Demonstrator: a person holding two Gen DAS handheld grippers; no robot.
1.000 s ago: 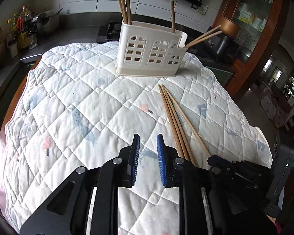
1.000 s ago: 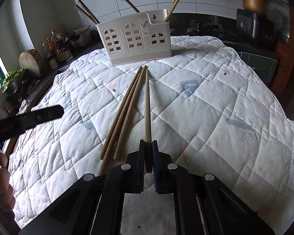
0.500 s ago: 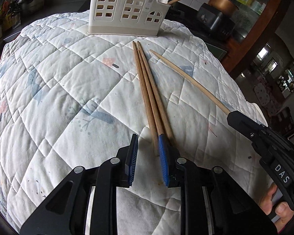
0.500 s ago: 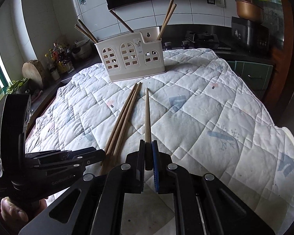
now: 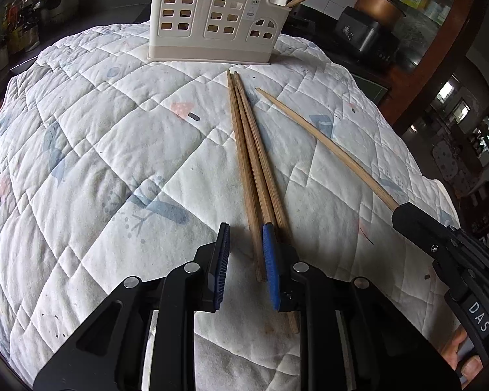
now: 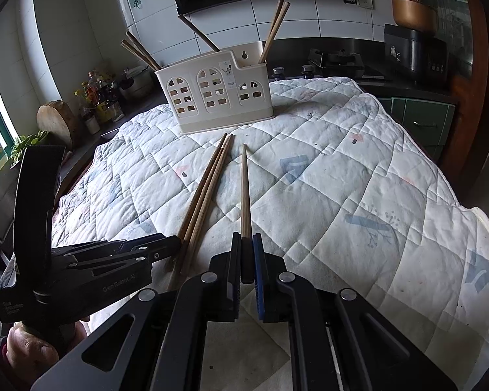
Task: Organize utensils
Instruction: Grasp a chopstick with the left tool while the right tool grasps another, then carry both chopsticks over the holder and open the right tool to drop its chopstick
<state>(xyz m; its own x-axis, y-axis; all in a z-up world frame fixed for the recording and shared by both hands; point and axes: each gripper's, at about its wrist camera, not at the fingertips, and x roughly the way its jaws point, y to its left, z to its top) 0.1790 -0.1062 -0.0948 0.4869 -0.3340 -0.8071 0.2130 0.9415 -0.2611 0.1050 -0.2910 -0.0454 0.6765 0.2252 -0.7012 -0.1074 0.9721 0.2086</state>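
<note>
Three brown chopsticks [image 5: 251,163] lie bundled on the quilted cloth, pointing toward the cream utensil holder [image 5: 212,26], which has several chopsticks standing in it. My left gripper [image 5: 247,252] is open at their near ends; one chopstick end lies between its jaws, and the other two run under the right finger. My right gripper [image 6: 246,244] is shut on the near end of a separate, lighter chopstick [image 6: 244,192], whose far tip rests on the cloth. The right wrist view also shows the bundle [image 6: 205,189], the holder [image 6: 215,97] and the left gripper [image 6: 166,244].
The white quilted cloth [image 6: 358,195] covers the table and drops off at the right edge. Behind are a dark counter with bottles [image 6: 97,97], a wooden block [image 6: 53,120], a stove [image 6: 335,60] and a black cooker [image 6: 410,52]. A hand [image 6: 26,342] holds the left gripper.
My left gripper came down and forward to the bundle's near ends, and one chopstick now lies between its jaws. The right gripper kept its hold on the single chopstick.
</note>
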